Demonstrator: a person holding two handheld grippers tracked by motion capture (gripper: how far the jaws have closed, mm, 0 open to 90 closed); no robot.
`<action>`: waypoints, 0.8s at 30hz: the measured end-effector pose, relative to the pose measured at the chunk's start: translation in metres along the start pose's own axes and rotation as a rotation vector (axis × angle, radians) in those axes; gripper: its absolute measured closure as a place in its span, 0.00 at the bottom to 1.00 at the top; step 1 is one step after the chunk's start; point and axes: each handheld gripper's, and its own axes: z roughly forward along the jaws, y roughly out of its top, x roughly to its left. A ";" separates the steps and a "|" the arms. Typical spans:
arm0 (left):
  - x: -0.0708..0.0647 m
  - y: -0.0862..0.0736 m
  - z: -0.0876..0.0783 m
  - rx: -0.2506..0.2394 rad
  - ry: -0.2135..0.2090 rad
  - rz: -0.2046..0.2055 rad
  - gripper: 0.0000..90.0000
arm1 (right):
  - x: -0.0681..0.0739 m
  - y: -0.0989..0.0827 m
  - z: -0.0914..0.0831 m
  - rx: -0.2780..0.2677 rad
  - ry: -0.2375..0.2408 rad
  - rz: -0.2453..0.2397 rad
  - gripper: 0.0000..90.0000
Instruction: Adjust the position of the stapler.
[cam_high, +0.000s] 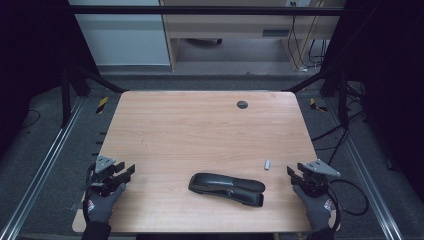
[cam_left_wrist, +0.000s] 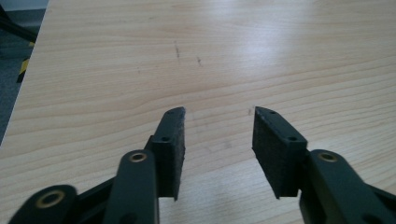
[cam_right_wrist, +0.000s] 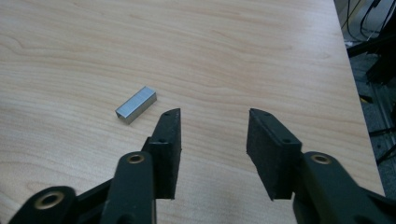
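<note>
Wooden table (cam_high: 200, 125), black stapler (cam_high: 227, 188), loose staple strip (cam_right_wrist: 136, 104)

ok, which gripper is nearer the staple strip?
Right. The right gripper hovers open just beside the staple strip, near the table's right edge. The left gripper is open at the left edge, with the black stapler lying between.

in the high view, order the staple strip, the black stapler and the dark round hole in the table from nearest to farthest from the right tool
1. Small silver strip of staples, just left of the right tool, near the table's right edge.
2. Black stapler, lying long-ways farther left, near the front middle.
3. Dark round hole, far back on the wooden table.
</note>
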 end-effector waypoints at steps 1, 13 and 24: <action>-0.001 0.000 -0.001 -0.006 -0.002 -0.002 0.65 | 0.000 0.000 0.000 0.000 0.000 0.000 0.65; -0.025 0.012 -0.014 -0.044 -0.070 0.015 0.88 | 0.004 0.002 -0.003 0.026 0.037 0.004 0.88; -0.059 0.030 -0.020 -0.063 -0.140 0.110 1.00 | 0.008 0.006 -0.003 0.029 0.068 -0.028 0.95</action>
